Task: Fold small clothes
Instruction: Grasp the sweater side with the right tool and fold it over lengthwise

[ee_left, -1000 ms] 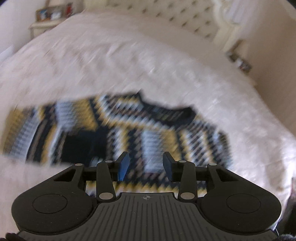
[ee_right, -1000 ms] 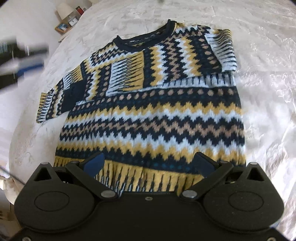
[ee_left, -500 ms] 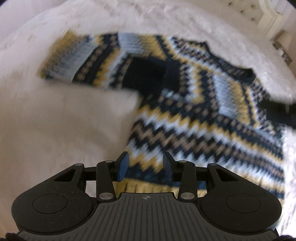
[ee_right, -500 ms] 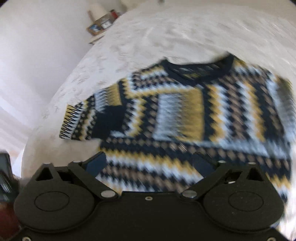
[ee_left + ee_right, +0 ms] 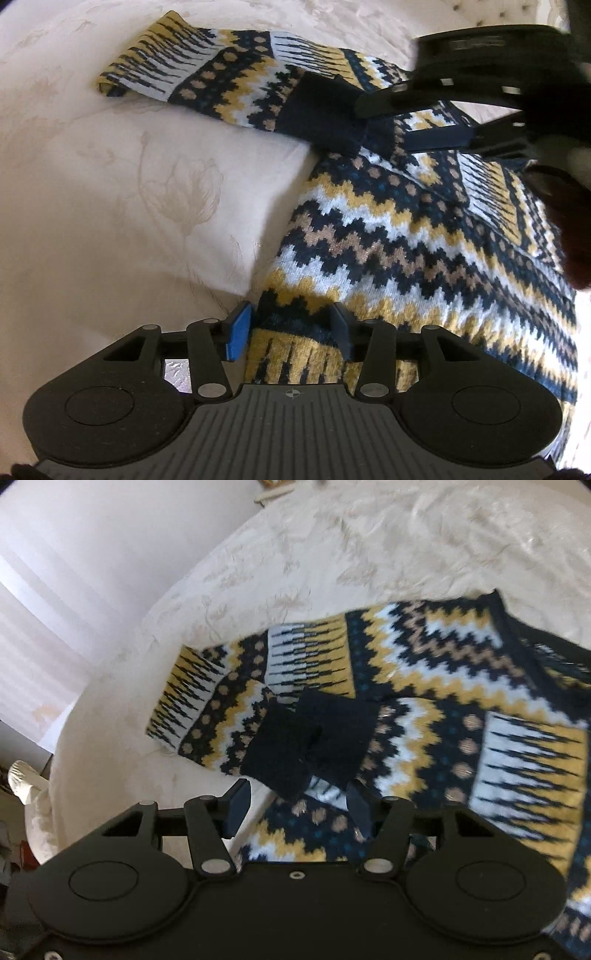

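Observation:
A knit sweater (image 5: 424, 240) in navy, yellow, white and tan zigzags lies flat on a cream bedspread (image 5: 110, 221). One sleeve (image 5: 184, 62) stretches out to the left. My left gripper (image 5: 290, 326) points down at the sweater's hem corner. The hem lies between its jaws, which are opening, and the pads do not press on it. My right gripper (image 5: 297, 803) hovers where the sleeve (image 5: 207, 698) meets the body, by a navy patch (image 5: 314, 738). Its jaws are closing with knit below them, gripping nothing. In the left wrist view the right gripper (image 5: 410, 118) shows at the upper right.
The bedspread (image 5: 351, 546) runs far beyond the sweater. The bed's edge curves down at the left, with a pale wall (image 5: 55, 590) and a white object (image 5: 22, 782) on the floor beyond. A tufted headboard (image 5: 498, 11) shows far off. A dark sleeve (image 5: 572, 229) follows the right gripper.
My left gripper sank to the hem corner and its jaws widened a little. My right gripper swung left from the hem to the sleeve's base, its jaws narrowing.

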`<move>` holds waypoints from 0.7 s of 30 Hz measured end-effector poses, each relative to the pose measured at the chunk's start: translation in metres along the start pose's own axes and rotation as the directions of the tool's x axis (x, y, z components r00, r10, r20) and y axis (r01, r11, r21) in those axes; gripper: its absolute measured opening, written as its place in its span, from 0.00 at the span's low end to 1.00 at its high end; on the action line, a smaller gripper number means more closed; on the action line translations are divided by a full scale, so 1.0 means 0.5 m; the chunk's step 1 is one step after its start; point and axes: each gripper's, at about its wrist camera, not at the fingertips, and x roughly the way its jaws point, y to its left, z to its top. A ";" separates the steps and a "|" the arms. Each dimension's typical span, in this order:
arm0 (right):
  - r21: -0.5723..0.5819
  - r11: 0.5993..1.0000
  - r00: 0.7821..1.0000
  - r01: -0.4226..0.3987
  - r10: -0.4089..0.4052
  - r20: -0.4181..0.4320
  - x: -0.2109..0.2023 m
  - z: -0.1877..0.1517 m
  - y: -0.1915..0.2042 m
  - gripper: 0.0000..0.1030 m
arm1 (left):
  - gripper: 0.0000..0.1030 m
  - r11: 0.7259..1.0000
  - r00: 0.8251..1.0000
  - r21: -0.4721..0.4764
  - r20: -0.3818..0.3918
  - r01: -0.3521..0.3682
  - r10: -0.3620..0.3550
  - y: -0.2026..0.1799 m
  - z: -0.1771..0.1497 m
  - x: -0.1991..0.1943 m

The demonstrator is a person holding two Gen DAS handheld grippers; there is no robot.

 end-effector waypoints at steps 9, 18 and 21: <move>0.033 0.999 1.000 -0.001 0.002 -0.030 0.074 0.032 0.009 0.16 | 0.44 1.000 1.000 -0.006 0.000 0.009 -0.009 0.005 0.001 -0.003; 0.105 0.964 0.957 -0.246 0.224 0.182 -0.150 0.075 0.011 0.12 | 0.44 1.000 1.000 -0.008 -0.011 0.006 -0.007 0.006 0.006 -0.004; 0.135 0.957 0.933 -0.255 0.207 0.293 -0.274 0.071 -0.033 0.12 | 0.44 1.000 1.000 -0.004 -0.014 0.001 -0.001 0.003 0.007 -0.002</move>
